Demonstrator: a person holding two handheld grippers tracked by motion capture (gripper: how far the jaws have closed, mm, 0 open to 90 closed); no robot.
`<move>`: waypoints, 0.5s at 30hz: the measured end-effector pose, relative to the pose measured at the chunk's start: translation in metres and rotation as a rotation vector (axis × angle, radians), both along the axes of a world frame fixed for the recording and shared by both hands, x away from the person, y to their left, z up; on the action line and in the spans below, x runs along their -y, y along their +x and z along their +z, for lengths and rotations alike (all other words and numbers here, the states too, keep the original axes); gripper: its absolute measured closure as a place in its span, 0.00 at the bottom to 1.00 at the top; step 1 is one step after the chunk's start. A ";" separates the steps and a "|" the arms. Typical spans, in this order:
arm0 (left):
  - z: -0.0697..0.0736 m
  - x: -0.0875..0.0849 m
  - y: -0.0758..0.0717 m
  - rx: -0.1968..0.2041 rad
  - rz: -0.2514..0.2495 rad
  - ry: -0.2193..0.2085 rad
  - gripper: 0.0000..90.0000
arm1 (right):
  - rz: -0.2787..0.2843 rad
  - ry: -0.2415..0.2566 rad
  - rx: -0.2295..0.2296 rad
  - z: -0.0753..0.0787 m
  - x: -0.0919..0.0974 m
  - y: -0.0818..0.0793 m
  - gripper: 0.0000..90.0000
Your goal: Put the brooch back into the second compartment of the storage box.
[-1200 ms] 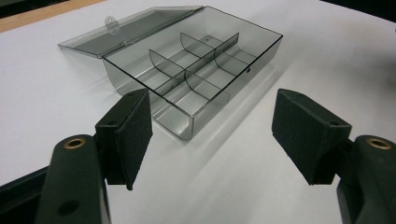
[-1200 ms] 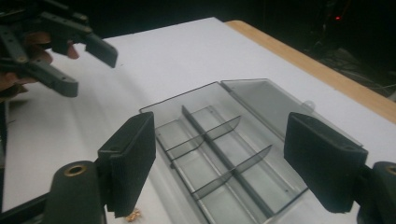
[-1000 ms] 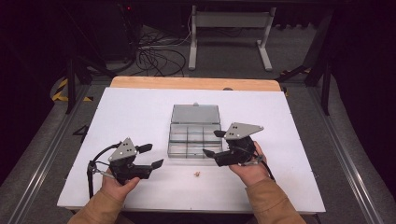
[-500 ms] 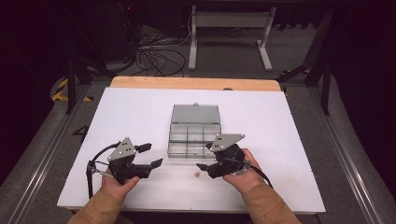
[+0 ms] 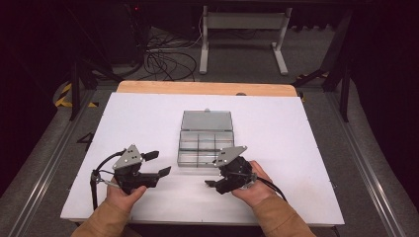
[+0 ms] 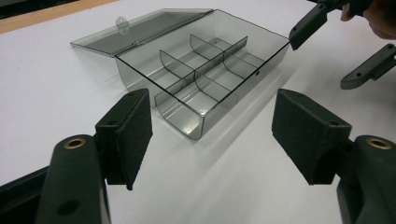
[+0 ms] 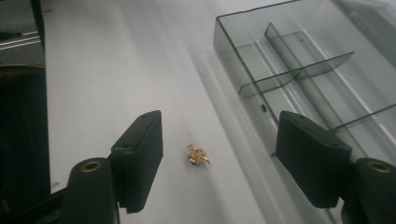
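A clear grey compartment box (image 5: pixel 184 146) lies open in the middle of the white table, its lid (image 5: pixel 206 120) folded back and its compartments empty. A small gold piece (image 7: pixel 197 154) lies on the table just in front of the box (image 7: pixel 243 51). My right gripper (image 7: pixel 217 161) is open, and the gold piece sits between its pads without touching them. In the high view the right gripper (image 5: pixel 213 175) hangs low at the box's near edge. My left gripper (image 5: pixel 158 163) is open to the box's left, holding nothing. Its own view (image 6: pixel 219 140) faces the box (image 6: pixel 187 122).
The table (image 5: pixel 306 148) is a white board with a wooden strip (image 5: pixel 205 88) along its far edge. Cables (image 5: pixel 163 61) and a metal stand (image 5: pixel 242 29) lie on the floor beyond it. The right gripper (image 6: pixel 320 63) shows at the top right of the left gripper view.
My right gripper has moved left and toward the near edge, coming down around the gold piece. The left gripper and the box have stayed put.
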State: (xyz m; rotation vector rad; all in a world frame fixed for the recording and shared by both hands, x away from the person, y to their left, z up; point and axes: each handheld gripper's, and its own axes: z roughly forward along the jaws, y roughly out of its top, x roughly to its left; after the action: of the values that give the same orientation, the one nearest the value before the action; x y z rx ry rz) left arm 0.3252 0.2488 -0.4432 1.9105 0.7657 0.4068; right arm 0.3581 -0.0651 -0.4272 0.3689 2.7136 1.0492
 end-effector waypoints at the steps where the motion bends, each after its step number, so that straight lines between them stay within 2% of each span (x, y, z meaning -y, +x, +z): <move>1: 0.000 0.000 0.000 0.000 0.000 0.000 0.33 | 0.003 0.002 -0.010 -0.001 0.000 0.001 0.38; 6: 0.000 -0.001 0.000 0.002 -0.001 0.001 0.33 | 0.003 -0.028 -0.046 -0.009 -0.004 0.003 0.39; 11: 0.000 0.000 0.000 -0.001 0.000 -0.003 0.33 | 0.021 -0.064 -0.052 -0.015 -0.008 0.005 0.40; 15: -0.001 0.000 0.000 -0.003 0.000 -0.004 0.33 | 0.009 -0.094 -0.050 -0.020 -0.012 0.004 0.43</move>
State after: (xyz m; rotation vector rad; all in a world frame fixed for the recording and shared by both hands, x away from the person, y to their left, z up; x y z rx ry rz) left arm 0.3257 0.2490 -0.4437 1.9077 0.7682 0.4021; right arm 0.3616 -0.0534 -0.4475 0.3721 2.7994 0.9223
